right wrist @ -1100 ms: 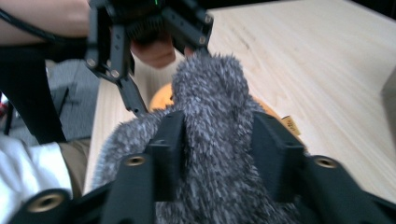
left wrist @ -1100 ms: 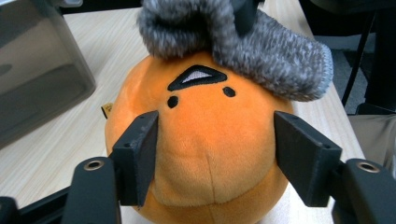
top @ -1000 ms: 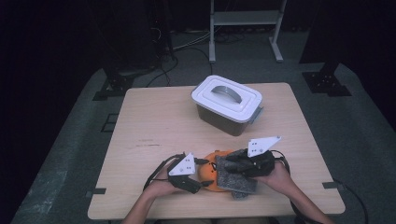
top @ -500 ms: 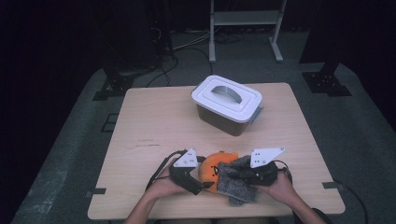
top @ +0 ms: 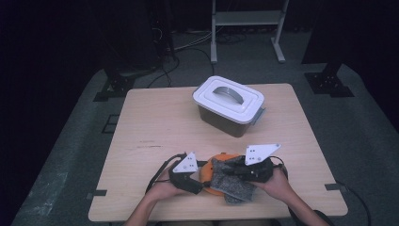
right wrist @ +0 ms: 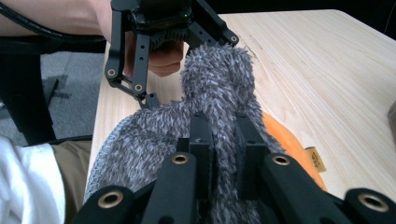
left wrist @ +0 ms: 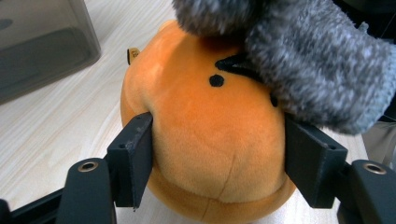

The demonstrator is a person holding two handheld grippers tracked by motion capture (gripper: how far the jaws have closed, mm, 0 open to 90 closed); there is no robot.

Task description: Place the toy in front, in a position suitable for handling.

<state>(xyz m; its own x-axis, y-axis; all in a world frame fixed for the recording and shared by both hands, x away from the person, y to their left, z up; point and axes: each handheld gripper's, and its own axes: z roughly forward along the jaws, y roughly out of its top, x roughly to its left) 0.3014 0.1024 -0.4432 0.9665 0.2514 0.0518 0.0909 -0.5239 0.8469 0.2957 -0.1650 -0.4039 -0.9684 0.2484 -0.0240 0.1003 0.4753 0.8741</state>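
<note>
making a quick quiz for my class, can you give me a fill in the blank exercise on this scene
1. The left gripper has its jaws on either side of an ____ plush toy.
2. The right gripper is shut on a fuzzy ____ sock.
3. The sock lies partly ____ the plush toy.
4. The storage box at the far side of the table has a ____ lid.

Missing words: orange; grey; over; white

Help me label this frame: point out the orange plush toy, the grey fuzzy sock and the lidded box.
orange plush toy (left wrist: 210, 140), left gripper view, its front.
grey fuzzy sock (right wrist: 219, 88), right gripper view, bunched fold above the jaws.
lidded box (top: 229, 98), high view, white lid.
</note>
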